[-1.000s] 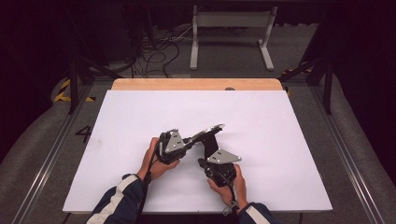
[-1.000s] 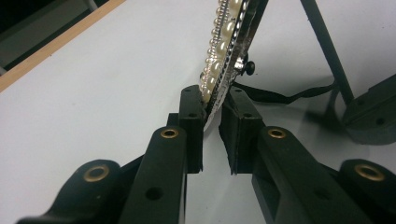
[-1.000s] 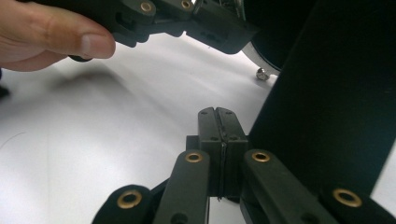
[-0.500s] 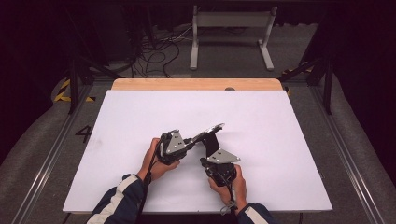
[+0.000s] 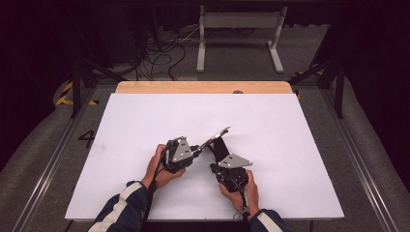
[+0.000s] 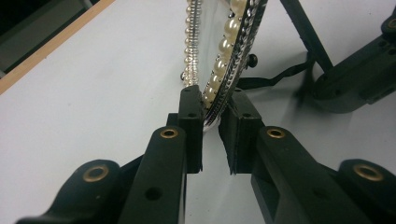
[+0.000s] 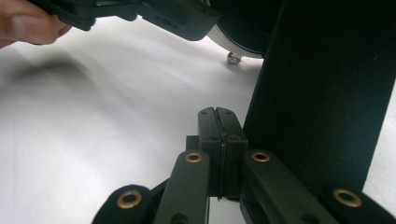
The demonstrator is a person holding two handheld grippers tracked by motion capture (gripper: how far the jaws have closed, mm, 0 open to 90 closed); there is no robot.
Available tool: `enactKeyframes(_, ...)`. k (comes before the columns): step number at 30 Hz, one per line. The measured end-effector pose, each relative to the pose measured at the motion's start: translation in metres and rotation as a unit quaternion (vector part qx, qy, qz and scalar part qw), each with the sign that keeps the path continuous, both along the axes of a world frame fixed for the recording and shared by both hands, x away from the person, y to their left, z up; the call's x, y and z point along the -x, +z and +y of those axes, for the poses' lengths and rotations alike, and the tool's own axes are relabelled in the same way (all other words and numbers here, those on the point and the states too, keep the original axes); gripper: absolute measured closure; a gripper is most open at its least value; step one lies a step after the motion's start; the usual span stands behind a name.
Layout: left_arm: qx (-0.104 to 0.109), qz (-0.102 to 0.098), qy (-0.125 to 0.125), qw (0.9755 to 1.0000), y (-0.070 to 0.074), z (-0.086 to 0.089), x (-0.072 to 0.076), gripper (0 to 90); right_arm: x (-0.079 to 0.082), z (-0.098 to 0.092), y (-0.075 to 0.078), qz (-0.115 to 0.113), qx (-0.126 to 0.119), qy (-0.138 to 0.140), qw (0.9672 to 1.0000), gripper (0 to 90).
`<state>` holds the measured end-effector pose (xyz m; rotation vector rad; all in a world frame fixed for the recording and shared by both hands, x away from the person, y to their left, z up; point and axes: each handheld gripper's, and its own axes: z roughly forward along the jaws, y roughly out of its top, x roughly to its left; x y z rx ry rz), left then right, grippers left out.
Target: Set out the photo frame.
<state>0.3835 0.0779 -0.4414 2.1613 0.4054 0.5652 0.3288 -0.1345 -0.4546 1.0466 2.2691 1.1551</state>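
Here, pearl-rimmed mirror (image 6: 219, 70) between left hand-held gripper (image 6: 212, 126) pads

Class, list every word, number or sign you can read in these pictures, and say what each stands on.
"4": dark numeral on the grey floor, left of the table.
Yellow-and-black hazard stripes: a sign without words, on the floor farther back.
Pearl-rimmed mirror: no text.
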Motion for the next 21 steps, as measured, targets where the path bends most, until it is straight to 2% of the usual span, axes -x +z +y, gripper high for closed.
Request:
enactKeyframes(7, 0.001, 0.001, -0.004, 1.0000, 0.001, 0.000, 0.001, 79.1, -0.005, -0.008, 0.000, 0.000, -0.004, 0.021, 0.9998, 90.0)
enactKeyframes(13, 0.013, 0.005, -0.009, 0.9999, 0.001, 0.002, 0.000, 78.2, -0.006, -0.011, 0.001, 0.001, -0.007, 0.029, 0.9995, 90.0)
enactKeyframes(16, 0.024, 0.001, -0.010, 0.9997, 0.002, 0.001, 0.000, 72.6, -0.006, -0.012, 0.002, 0.003, -0.011, 0.030, 0.9995, 90.0)
enactKeyframes(17, 0.025, 0.000, -0.007, 0.9997, 0.002, 0.001, 0.000, 67.5, -0.006, -0.012, 0.002, 0.002, -0.012, 0.030, 0.9995, 90.0)
enactKeyframes(19, 0.021, 0.000, -0.005, 0.9998, 0.000, 0.000, -0.002, 65.6, -0.004, -0.012, 0.003, 0.009, -0.021, 0.033, 0.9992, 90.0)
enactKeyframes(21, 0.021, 0.006, -0.007, 0.9997, -0.002, 0.000, -0.006, 64.3, -0.002, -0.009, 0.003, 0.005, -0.019, 0.036, 0.9992, 90.0)
